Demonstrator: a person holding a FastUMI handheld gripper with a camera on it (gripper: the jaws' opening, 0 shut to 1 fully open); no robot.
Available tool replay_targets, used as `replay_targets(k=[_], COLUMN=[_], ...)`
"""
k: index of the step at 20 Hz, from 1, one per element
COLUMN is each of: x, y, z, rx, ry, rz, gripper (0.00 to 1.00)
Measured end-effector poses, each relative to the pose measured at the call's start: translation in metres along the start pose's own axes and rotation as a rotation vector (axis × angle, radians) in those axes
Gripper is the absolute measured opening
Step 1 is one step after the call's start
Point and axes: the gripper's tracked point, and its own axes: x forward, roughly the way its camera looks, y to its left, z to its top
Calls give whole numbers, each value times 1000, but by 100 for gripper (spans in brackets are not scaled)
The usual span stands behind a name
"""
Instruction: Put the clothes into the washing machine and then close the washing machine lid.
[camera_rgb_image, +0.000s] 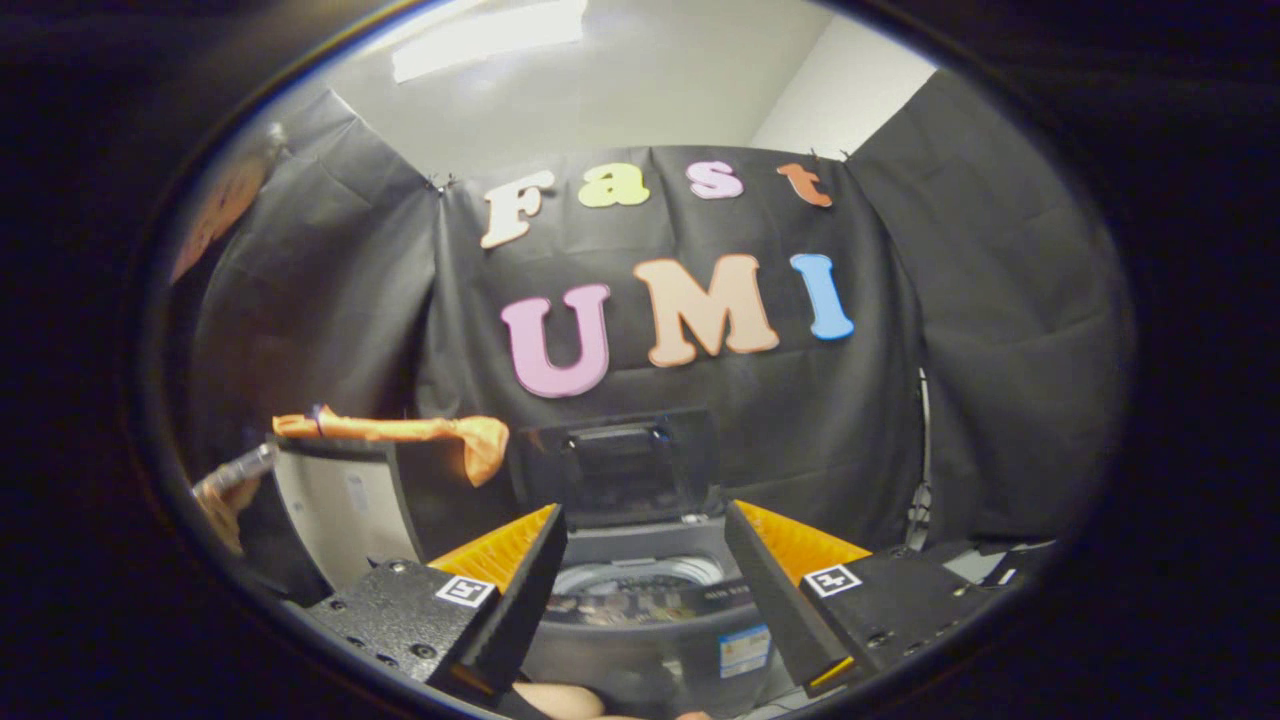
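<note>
Black-cloth booth — washing machine (640, 590) lid up, beyond open empty tool (645, 590); orange cloth (400, 432) left.

Washing machine (640, 640) drum contents too dim to tell; tongs (645, 560) hide its front corners

Booth wall (330, 300): black cloth, creased, pinned at the seams. White ceiling (650, 80) above it, with a bright light strip (490, 35). Pale upright panel (345, 510) left of centre. Thin cable (922, 460) hanging down the right-hand cloth.
</note>
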Motion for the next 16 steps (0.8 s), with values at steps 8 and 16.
replay_targets(k=[8,16], x=[82,175], y=[124,280], z=[86,120], rx=[-113,-157], ry=[-13,69], rz=[124,342], gripper=[96,96])
